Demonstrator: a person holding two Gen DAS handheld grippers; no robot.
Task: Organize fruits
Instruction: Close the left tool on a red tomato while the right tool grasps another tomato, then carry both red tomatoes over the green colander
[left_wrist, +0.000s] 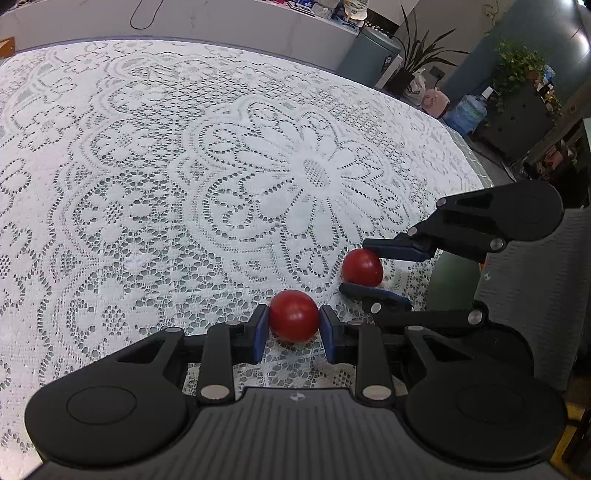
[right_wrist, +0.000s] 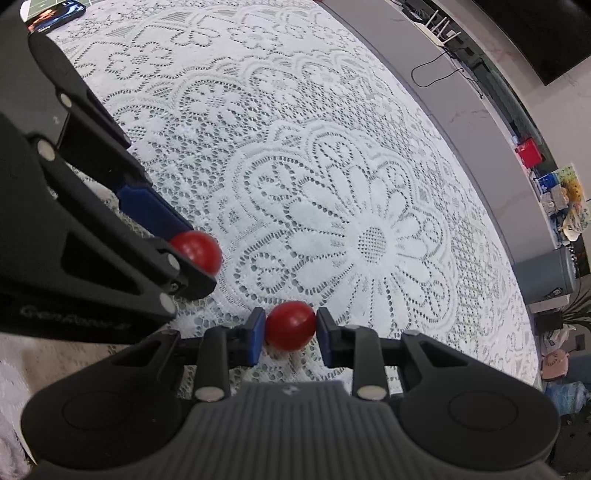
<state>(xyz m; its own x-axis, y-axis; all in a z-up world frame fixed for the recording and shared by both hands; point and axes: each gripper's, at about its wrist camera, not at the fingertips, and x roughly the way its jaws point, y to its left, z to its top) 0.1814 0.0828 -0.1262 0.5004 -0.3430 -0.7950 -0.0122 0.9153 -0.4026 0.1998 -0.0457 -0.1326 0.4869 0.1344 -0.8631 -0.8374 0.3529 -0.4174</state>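
Left wrist view: my left tongs (left_wrist: 294, 322) are closed down on a red fruit (left_wrist: 294, 315), blue pads (left_wrist: 261, 332) touching both its sides, fruit resting on the lace tablecloth (left_wrist: 166, 166) at the near edge of the table. To the right in that view my right tongs (left_wrist: 369, 269) come in sideways, nipped onto a second red fruit (left_wrist: 362, 267), one finger over it and one under. Beyond the table's far right edge: potted plants (left_wrist: 517, 70), a water jug (left_wrist: 467, 112), a pink pig figure (left_wrist: 434, 101).

Right wrist view shows the same pair from the other side: right tongs (right_wrist: 290, 330) gripping their fruit (right_wrist: 290, 325) between the pads, left tongs (right_wrist: 192, 254) entering from the left with their fruit (right_wrist: 197, 251) half hidden behind a finger. Only this view shows a phone (right_wrist: 55, 14) at the far left corner of the table and a red box (right_wrist: 530, 151) on the ledge at right.

Both fruits sit near each other, not touching. No bowl or basket shows in either view.
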